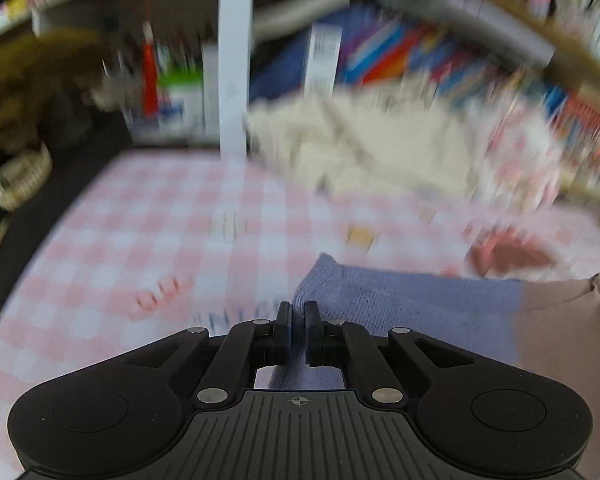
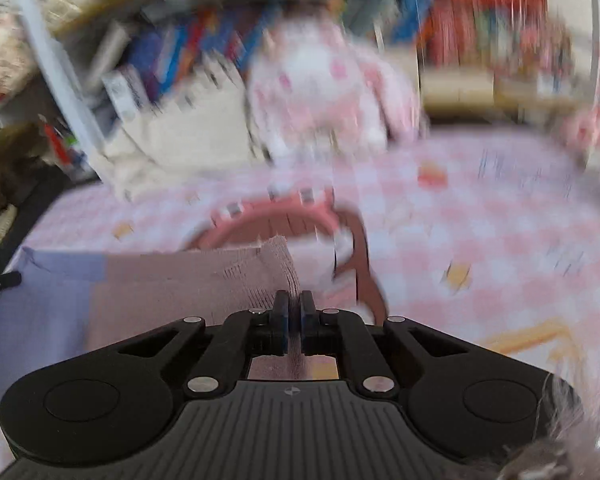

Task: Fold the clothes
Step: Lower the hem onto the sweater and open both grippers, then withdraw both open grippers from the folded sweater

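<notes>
A knitted garment in two colours lies across the pink checked tablecloth [image 1: 148, 216]. Its lilac-blue part [image 1: 400, 304] shows in the left wrist view, its dusty pink part [image 2: 188, 284] in the right wrist view. My left gripper [image 1: 298, 308] is shut on the blue corner, and the cloth runs between its pads. My right gripper [image 2: 294, 298] is shut on the pink corner, whose edge stands up between the fingers. Both views are blurred.
A cream garment [image 1: 360, 140] and a white-and-pink patterned one [image 2: 320, 84] are heaped at the back of the table. A pink and brown item [image 2: 284, 224] lies just beyond the right gripper. Bookshelves [image 1: 420, 48] stand behind, and a white post [image 1: 234, 56] rises at the table's back edge.
</notes>
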`<state>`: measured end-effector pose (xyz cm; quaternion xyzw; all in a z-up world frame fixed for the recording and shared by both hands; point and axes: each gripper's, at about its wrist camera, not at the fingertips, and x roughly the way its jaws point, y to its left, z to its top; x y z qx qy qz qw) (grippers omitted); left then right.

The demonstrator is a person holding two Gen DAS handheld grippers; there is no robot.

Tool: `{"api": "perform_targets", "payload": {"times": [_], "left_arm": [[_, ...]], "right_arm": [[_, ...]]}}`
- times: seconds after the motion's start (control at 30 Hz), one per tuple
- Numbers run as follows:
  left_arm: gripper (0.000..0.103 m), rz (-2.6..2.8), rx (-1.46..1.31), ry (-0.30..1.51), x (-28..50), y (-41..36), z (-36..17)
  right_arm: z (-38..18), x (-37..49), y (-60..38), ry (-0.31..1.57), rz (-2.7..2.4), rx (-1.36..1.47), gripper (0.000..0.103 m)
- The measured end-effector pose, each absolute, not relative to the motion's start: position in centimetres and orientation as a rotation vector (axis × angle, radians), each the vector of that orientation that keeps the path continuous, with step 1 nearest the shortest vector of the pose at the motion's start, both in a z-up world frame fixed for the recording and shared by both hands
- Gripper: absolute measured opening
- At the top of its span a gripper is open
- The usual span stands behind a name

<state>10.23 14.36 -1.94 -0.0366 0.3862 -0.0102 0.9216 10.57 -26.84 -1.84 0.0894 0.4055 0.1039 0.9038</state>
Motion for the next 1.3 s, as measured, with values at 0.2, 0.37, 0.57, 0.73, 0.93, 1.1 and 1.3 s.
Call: {"api": "perform_targets", "payload": {"times": [0.2,0.37,0.57,0.73,0.93,1.1,1.3], "left_arm": [[0.019,0.041,-0.042,0.769,9.4,13.9,-1.5],[0.019,0.02,-0.084,0.673,5.0,13.1,1.1],[0.027,-0.03,-0.203,0.726,0.2,10.0,0.3],[0.028,0.017,-0.264,0.788,-1.5,8.7,-1.5],[0.03,0.066,-0.309,0.823,-1.2,8.9,-3.1],[0.03,0.09,-0.329,0.825,1.0,9.2,-3.5],[0.03,0.094,-0.277,0.829,3.8,8.3,-3.5]], "right_arm": [[-2.1,10.3,-27.2,0.861,0.203,0.162,0.022],[-1.3,8.5,-27.8,0.871,0.244,0.157,0.025],[-2.4,7.6,-28.2,0.956,0.289,0.244,0.041],[-3.7,7.6,-27.8,1.006,0.332,0.29,0.04],[-3.4,8.2,-26.8,0.975,0.364,0.236,0.016],[-3.2,9.9,-26.3,0.923,0.327,0.212,0.014],[-3.6,12.1,-25.4,0.879,0.302,0.116,0.016]]}}
